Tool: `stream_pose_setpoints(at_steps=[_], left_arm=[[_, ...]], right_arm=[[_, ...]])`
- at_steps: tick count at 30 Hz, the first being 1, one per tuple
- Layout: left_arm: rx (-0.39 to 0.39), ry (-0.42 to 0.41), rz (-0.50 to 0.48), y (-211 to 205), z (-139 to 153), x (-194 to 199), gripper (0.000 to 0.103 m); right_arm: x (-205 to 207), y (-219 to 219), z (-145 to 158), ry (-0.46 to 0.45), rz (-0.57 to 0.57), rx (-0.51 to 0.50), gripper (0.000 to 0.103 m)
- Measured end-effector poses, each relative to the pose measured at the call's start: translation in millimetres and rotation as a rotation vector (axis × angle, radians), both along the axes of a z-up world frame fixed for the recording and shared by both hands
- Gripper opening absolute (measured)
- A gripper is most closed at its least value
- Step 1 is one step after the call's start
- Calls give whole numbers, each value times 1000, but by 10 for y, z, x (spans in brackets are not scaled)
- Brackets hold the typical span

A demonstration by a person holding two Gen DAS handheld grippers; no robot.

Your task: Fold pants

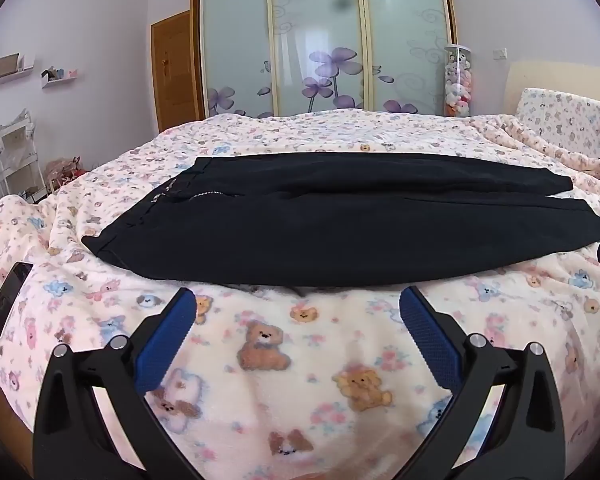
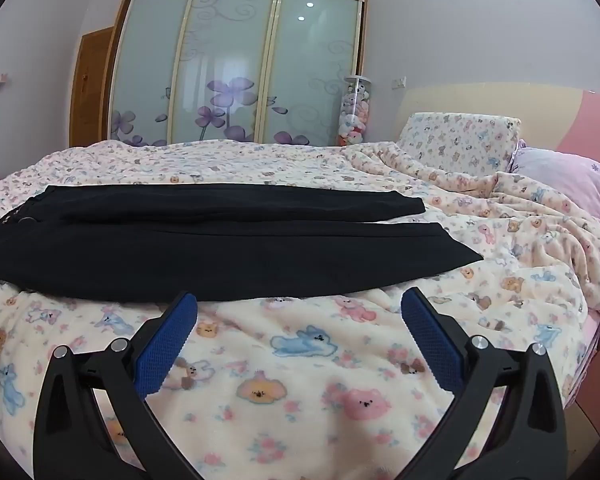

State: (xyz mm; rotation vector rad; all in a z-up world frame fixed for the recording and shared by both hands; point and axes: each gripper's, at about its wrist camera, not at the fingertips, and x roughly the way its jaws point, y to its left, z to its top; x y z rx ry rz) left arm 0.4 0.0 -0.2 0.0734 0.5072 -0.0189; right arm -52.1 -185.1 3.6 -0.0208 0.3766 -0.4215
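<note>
Both grippers, left (image 1: 298, 308) and right (image 2: 299, 308), fingers spread empty before flat pants (image 1: 340, 220); plush bedspread (image 1: 260, 360) risks getting pinched too.

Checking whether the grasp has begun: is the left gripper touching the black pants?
Apart. In the left wrist view, bear blanket shows between the open left gripper and the black pants.

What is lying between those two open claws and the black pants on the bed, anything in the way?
Nothing visible. Between the left gripper and the near edge of the black pants lies only bare teddy-bear blanket; likewise for the right gripper. The phone lies off to the left, clear of both.
</note>
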Motion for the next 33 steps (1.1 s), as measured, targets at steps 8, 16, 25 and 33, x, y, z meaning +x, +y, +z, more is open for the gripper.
stream_pose_setpoints(at_steps=[8, 16, 25, 33], left_arm=[[-16, 5, 1, 9, 1, 2, 101], [-18, 6, 2, 11, 2, 2, 101], [-18, 7, 2, 11, 1, 3, 101], [-19, 8, 1, 12, 1, 4, 101]], right_arm=[[1, -4, -3, 2, 1, -1, 102], [4, -4, -10, 2, 0, 0, 102], [10, -6, -17, 3, 0, 2, 102], [12, -9, -19, 4, 0, 3, 102]])
